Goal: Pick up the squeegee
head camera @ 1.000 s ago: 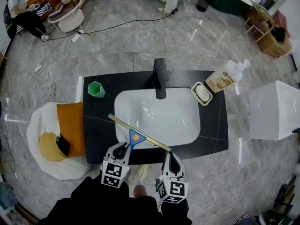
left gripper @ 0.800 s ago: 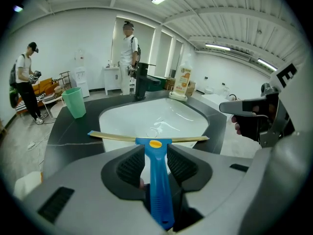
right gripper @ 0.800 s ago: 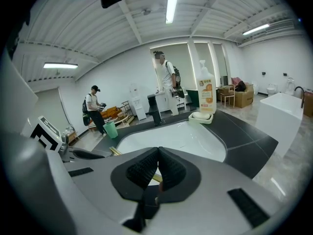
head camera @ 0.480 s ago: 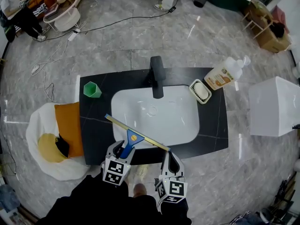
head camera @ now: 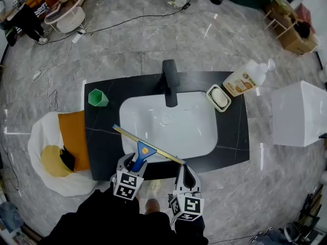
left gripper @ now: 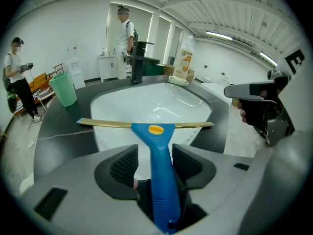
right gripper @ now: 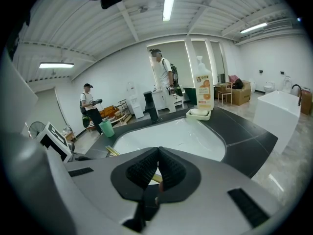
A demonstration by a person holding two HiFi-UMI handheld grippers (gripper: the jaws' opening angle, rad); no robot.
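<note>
My left gripper (head camera: 132, 162) sits at the front edge of the black tabletop (head camera: 102, 131), tipped downward, and its fingers (left gripper: 122, 165) have just been opening; they now stand wide, with the blue handle of the squeegee (head camera: 143, 151) running between them toward me; there is a clear gap between the handle and the pad on the left, and on the right the handle lies close against the pad, though I cannot tell whether they touch; I am not pressing on it; the squeegee lies flat, its brass-coloured blade slanting across the front left corner of the white sink basin (head camera: 194, 137), the left end over the dark tabletop, the right end at the basin's front rim just beside my right gripper (head camera: 185, 171); the fingers (right gripper: 142, 170) of that one are closed tip to tip with nothing between them, and past them I see a short piece of the brass blade; behind the basin stands the black faucet (head camera: 169, 80); a green cup (head camera: 97, 97) sits at the back left of the tabletop, well apart from the squeegee; at the back right are a soap dish (head camera: 218, 98) and, just beside it, an orange soap bottle (head camera: 244, 79) lying at the corner
</note>
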